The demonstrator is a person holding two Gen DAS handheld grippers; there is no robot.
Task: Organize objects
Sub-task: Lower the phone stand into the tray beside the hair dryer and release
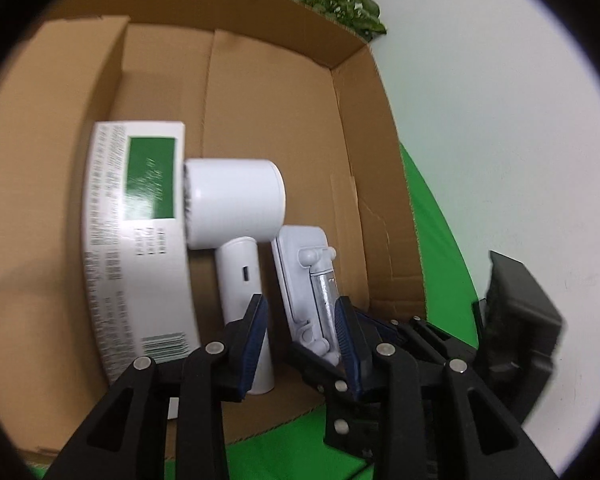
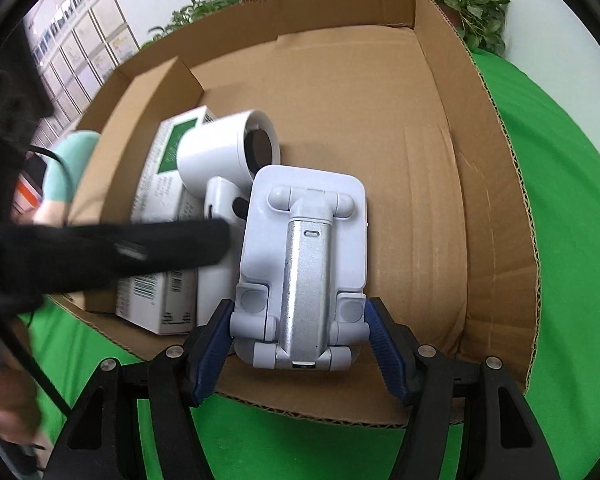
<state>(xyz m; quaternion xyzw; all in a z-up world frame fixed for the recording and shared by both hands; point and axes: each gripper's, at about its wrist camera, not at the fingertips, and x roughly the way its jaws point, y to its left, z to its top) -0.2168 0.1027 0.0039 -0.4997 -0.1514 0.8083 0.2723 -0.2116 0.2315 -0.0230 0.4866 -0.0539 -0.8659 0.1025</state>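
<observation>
1. The folding phone stand [image 2: 304,268], pale grey with a silver arm, sits low in the cardboard box [image 2: 440,160], clamped at its near end by the right gripper [image 2: 300,340].
2. At its 10 o'clock lies a white handheld lint shaver [image 2: 228,148], touching a white carton with a green label [image 2: 160,184] at 9 o'clock.
3. The left gripper [image 1: 296,340] hangs over the shaver's handle; whether its pads press on it cannot be told.
4. Green cloth [image 2: 560,240] surrounds the box.
</observation>
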